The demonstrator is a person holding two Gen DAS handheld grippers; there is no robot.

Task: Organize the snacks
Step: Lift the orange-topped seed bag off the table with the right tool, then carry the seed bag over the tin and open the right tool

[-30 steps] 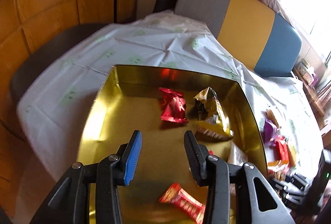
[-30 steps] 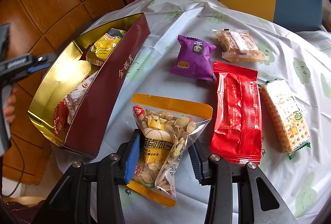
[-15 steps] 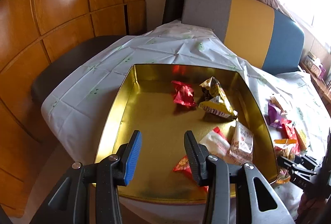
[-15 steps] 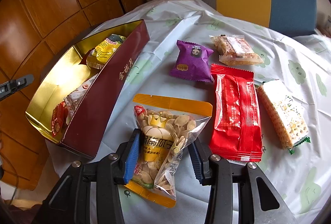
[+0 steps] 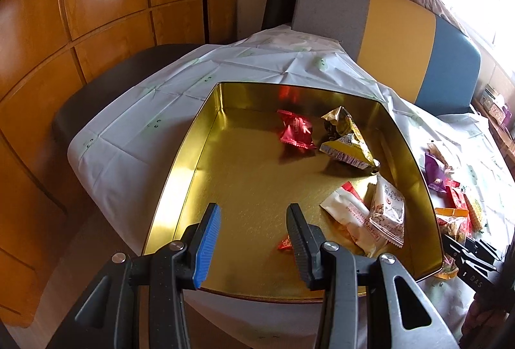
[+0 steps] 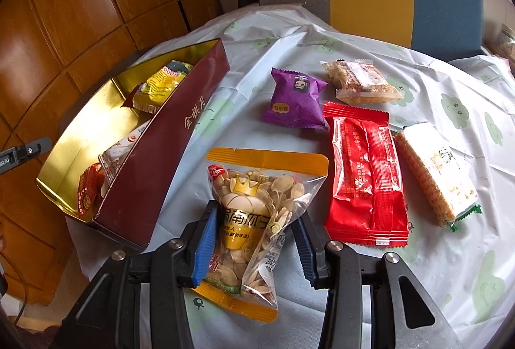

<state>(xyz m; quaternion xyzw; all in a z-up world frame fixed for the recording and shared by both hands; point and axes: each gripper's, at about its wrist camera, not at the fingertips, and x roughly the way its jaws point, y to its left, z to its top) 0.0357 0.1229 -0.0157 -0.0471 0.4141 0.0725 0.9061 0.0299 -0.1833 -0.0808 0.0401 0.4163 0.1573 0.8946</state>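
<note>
Between the fingers of the right hand-held gripper sits a clear pouch of pumpkin seeds with orange bands at top and bottom; the jaws are pressed against its sides, pinching it near the lower half, probably so the bag can be carried over flat without spilling its weight to one end. It hangs just beside the maroon wall of the gift box, whose gold interior already holds several packets, which suggests the box is the collecting place. Further out on the tabletop, covered by a pale printed cloth, lie a purple packet, a long red packet, a clear-wrapped crispy bar and a rice-cracker pack, apparently still waiting. Over the box's near edge, the left hand-held gripper hovers partly open with nothing between its fingers. Beyond it in the box lie a red packet and a gold packet.
</note>
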